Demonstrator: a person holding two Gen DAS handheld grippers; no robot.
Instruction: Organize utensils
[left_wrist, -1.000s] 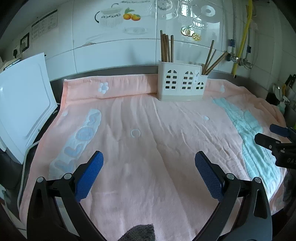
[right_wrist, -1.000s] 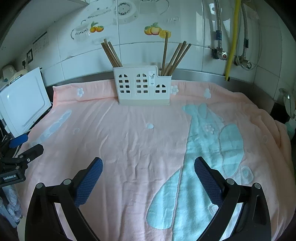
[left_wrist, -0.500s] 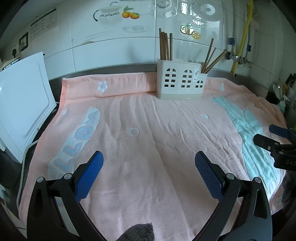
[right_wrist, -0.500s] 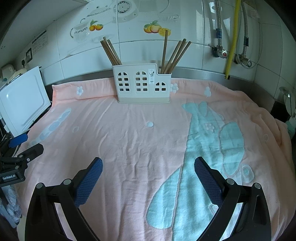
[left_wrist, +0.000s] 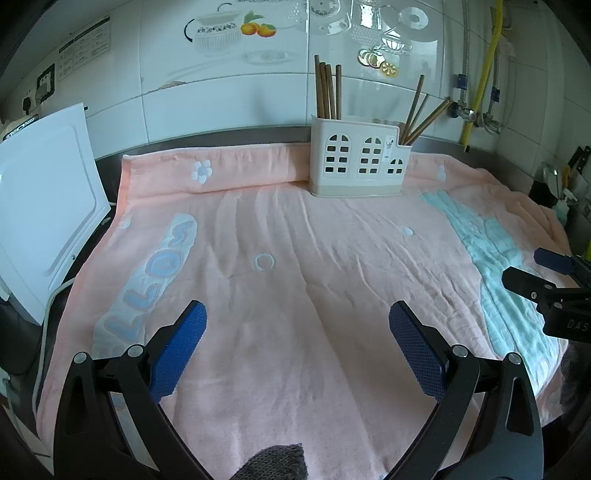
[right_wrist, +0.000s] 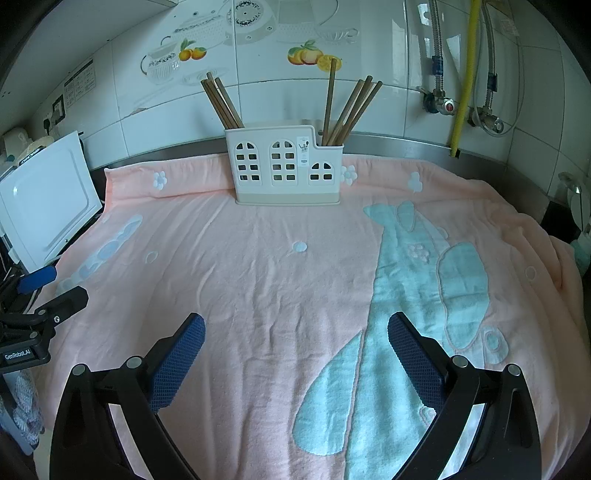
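almost nothing has moved since a second ago: the holder sits a touch lower and nearer in both views, as if both grippers have drifted slightly forward, and the spread of the fingers is unchanged.

the chopsticks stand in two bunches in the holder, one bunch in the tall left compartment, the other fanned out in the low right one. they lean on the rims because the compartments are wide and loose. the middle compartment looks empty from here. the holder stands at the back edge of the towel, close to the tiled wall, so it stays out of the working space.

nothing lies loose on the towel, so to my eye the sorting is done or nearly so, though i cannot tell if the split between bunches is meant.

the left gripper hangs low over the near towel with fingers wide apart and nothing between them. the right gripper does the same over the blue patch, also spread wide and empty. both sit well apart from the holder. a white board leans at the left.
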